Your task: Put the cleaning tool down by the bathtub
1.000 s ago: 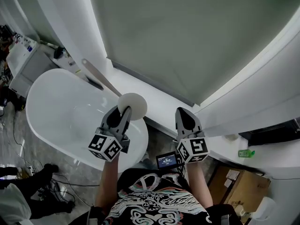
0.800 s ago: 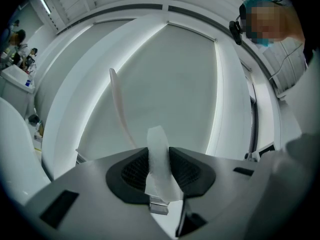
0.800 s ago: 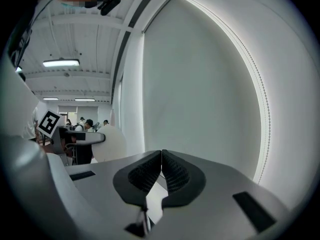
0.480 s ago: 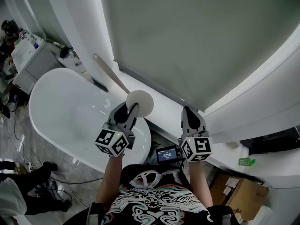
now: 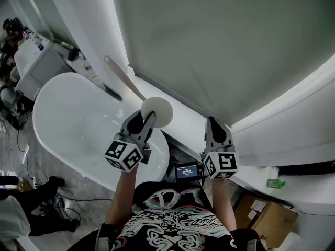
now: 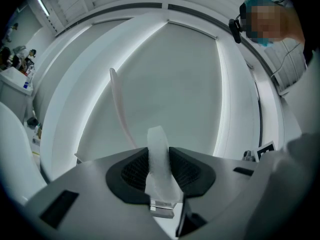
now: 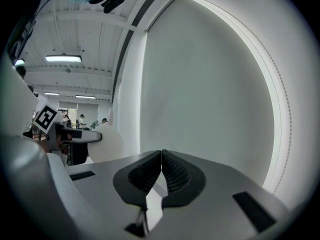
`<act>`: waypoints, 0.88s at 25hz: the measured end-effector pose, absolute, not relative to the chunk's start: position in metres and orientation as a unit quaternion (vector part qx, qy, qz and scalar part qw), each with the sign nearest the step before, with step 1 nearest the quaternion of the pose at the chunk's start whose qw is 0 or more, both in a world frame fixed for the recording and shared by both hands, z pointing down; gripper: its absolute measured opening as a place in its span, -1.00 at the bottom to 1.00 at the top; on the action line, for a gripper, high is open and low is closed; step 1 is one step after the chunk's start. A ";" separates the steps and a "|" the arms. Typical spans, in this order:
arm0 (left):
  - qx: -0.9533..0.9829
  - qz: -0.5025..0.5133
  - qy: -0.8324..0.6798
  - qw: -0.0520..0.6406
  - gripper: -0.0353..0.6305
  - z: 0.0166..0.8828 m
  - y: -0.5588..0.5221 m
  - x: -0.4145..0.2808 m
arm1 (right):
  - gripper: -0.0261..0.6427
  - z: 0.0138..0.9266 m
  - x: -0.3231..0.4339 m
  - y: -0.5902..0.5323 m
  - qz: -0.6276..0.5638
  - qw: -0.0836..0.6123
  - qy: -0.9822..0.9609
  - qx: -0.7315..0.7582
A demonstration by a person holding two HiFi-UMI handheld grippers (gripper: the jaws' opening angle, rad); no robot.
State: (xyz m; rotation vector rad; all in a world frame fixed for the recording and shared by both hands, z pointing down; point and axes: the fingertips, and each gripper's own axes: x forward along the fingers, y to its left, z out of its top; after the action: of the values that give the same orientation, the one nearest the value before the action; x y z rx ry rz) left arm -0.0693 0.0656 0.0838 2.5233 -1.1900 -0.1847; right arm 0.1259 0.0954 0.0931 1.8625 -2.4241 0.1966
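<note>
Left tool [image 5: 140,122] clamping round white brush [image 5: 159,110] (long pale handle [image 5: 123,80]), glossy bathtub [image 5: 68,119]

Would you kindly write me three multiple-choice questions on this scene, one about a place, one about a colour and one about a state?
1. Where does the bathtub lie in the head view?
A) at the left
B) at the right
C) out of view

2. What colour is the cleaning tool's disc?
A) black
B) green
C) white

3. How do the right gripper's jaws stand?
A) wide apart
B) together, with nothing between them
C) clamped on the disc

Answers:
1 A: the bathtub spreads leftward from the left gripper.
2 C: the disc shows white in the head view and in the left gripper view.
3 B: the right gripper view shows its jaws meeting on nothing.
</note>
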 end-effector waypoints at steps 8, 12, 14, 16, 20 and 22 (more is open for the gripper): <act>0.884 -0.061 -0.419 0.199 -0.52 0.107 0.053 -0.065 | -0.84 0.108 0.129 0.084 0.066 0.059 -0.789 0.608; 0.881 -0.052 -0.416 0.218 -0.52 0.124 0.044 -0.060 | -0.84 0.119 0.132 0.078 0.077 0.069 -0.787 0.608; 0.880 -0.044 -0.413 0.230 -0.52 0.135 0.040 -0.058 | -0.84 0.127 0.134 0.074 0.085 0.074 -0.785 0.609; 0.878 -0.040 -0.411 0.244 -0.52 0.147 0.036 -0.055 | -0.84 0.137 0.136 0.069 0.094 0.080 -0.784 0.608; 0.872 -0.025 -0.407 0.269 -0.52 0.172 0.024 -0.047 | -0.84 0.157 0.140 0.057 0.110 0.097 -0.782 0.605; 0.870 -0.016 -0.405 0.281 -0.52 0.186 0.019 -0.044 | -0.84 0.171 0.142 0.051 0.117 0.109 -0.781 0.603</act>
State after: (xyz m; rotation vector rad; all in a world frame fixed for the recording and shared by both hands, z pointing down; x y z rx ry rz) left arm -0.0439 0.0190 0.1857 2.3316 -1.0854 -0.0440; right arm 0.1421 0.0512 0.1715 1.7740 -2.2982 0.3443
